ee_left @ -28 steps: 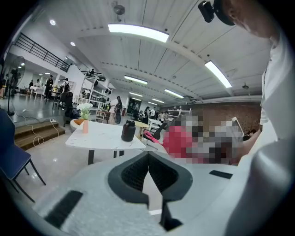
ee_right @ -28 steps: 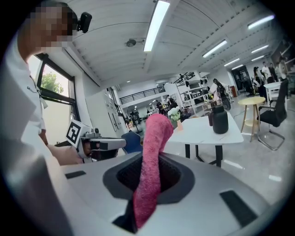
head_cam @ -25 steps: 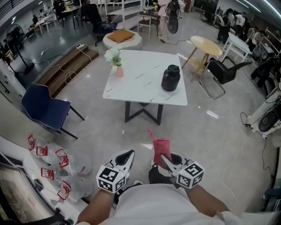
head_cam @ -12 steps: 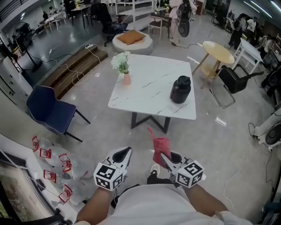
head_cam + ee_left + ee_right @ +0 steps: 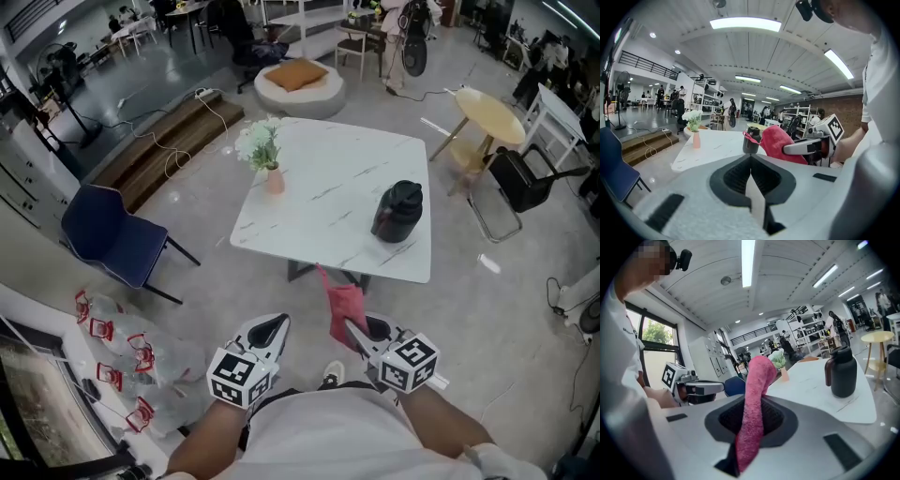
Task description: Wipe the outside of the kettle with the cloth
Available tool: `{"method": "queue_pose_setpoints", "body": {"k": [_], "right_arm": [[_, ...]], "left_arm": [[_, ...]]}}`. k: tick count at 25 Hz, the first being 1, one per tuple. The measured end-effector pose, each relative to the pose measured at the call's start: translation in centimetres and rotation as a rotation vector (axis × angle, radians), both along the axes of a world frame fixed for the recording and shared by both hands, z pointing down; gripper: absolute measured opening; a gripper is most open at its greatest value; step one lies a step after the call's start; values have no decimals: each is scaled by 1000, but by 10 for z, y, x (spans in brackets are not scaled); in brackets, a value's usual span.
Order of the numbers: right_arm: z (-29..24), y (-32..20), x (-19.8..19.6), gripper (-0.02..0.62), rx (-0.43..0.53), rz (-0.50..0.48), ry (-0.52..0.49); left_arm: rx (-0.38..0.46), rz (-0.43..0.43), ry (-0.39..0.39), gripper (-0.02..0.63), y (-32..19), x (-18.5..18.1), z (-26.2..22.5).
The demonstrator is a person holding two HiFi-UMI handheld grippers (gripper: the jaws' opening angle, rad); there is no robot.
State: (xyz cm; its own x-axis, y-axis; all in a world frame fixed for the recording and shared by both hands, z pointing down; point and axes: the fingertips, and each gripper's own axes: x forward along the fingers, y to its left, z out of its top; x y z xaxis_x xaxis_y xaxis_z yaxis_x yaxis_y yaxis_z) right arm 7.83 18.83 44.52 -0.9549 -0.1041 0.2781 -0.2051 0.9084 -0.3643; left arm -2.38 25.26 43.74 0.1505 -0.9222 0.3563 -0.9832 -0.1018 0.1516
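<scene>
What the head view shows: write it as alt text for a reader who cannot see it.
Seen from above, a person's right tongs grip a pink cloth, the left tongs shut and empty beside them. Ahead stands a white table with a black kettle and a vase of flowers.

1. I see the kettle on the table, near its right front corner; the flower vase stands toward its left.
2. A chair sits left of the table; the cloth, in my right gripper, is before it.
</scene>
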Motion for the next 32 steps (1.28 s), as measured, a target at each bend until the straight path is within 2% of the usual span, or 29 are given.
{"method": "queue_pose_setpoints", "body": {"k": [6,13,20,25,32], "right_arm": [[14,-33,-14,61,-23,-48,3],[19,-70,-19,61,-27,-15,-7],[23,-124,-32,61,-13,98,7],[19,-167,-42,61,2,237,37],[9,-216,-63,61,-11,428,48]], "left_arm": [[-53,-54,-7,0,-20,-14,14],[-69,-16,-16,1,-62,-21,21],[-56,98,-14,0,-134,-45,26],[-20,232,0,0,-196,-64,14],[-25,409,-11,1,-267,-92,6]]}}
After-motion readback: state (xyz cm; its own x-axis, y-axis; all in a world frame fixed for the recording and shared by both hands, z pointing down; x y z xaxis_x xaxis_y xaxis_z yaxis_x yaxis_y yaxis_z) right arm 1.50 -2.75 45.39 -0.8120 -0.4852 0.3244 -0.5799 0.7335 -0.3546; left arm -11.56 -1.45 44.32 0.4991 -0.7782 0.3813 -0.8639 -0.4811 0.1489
